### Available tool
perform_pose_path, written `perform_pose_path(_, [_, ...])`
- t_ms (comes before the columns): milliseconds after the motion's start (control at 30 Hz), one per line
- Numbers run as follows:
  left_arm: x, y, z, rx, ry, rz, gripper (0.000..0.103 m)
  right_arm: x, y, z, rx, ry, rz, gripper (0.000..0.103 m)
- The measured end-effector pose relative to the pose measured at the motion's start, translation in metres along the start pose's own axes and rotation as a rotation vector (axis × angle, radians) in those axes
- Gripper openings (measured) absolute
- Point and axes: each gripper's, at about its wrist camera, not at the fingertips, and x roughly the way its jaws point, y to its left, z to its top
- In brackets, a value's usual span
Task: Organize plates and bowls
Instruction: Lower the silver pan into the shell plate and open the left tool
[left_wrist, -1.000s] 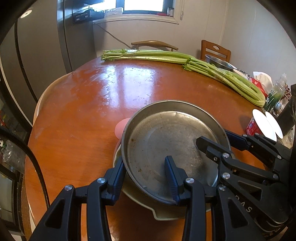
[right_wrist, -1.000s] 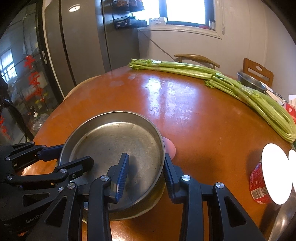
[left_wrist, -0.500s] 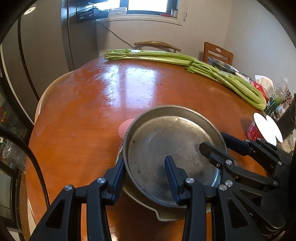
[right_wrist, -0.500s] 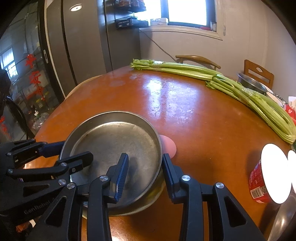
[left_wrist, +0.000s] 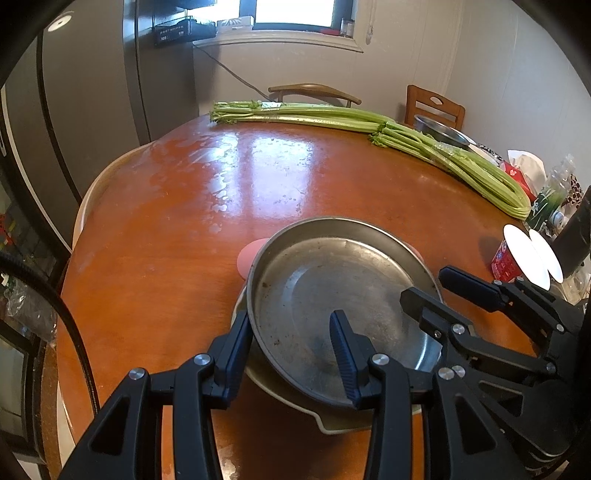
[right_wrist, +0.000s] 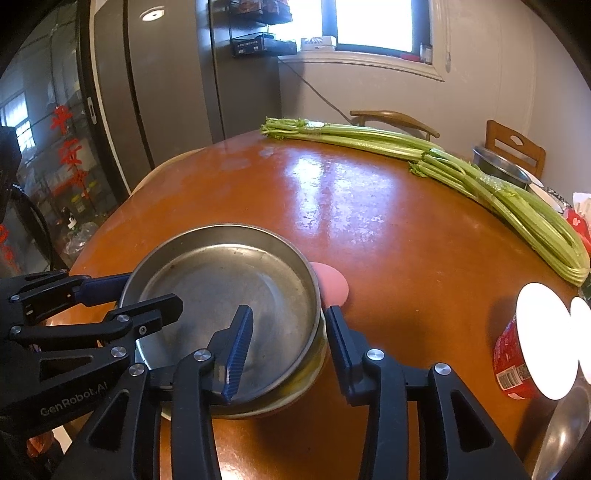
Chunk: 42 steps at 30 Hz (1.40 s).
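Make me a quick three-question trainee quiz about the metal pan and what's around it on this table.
1. What does the metal pan sit on? A) a cream dish B) the bare table C) a chair seat
2. True or false: the celery lies inside the metal pan.
3. Fill in: in both wrist views, the red cup with the white lid stands on the pan's ___ side.

Key: 1 A. 2 False. 3 Right.
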Motion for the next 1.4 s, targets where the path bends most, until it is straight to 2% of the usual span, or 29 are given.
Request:
perform_pose_path(200, [0.003, -0.005, -0.001, 0.028, 0.013, 0.034, 0.043, -0.006, -0.002, -0.001, 0.013, -0.009, 0.001, 0.047])
perform_pose_path(400, [-0.003, -0.007, 0.0, 0.031, -0.023, 0.061, 0.044, -0.008, -0.003, -0.004, 0.017, -0.006, -0.001, 0.05])
perform_pose_path(667, [-0.007, -0.007, 0.002, 0.032, -0.034, 0.058, 0.045, -0.011, -0.007, -0.005, 0.023, -0.007, -0.001, 0.051])
perform_pose_path(900, [-0.037, 0.011, 0.004, -0.03, -0.12, 0.051, 0.049, -0.017, -0.014, -0.006, 0.049, -0.018, 0.0, 0.052])
perform_pose_path(967, [-0.037, 0.021, 0.004, -0.056, -0.108, 0.042, 0.051, -0.019, -0.017, -0.006, 0.065, -0.019, 0.005, 0.054])
perform_pose_path(1100, [-0.019, 0.045, 0.0, -0.162, -0.012, -0.063, 0.051, -0.022, -0.023, -0.009, 0.107, -0.015, 0.026, 0.056])
perform_pose_path(1233, [-0.007, 0.051, -0.001, -0.193, 0.018, -0.058, 0.051, -0.023, -0.028, -0.012, 0.137, -0.011, 0.025, 0.057])
perform_pose_path(1400, [0.011, 0.049, 0.001, -0.213, 0.062, -0.112, 0.051, -0.018, -0.03, -0.016, 0.158, 0.019, 0.054, 0.057])
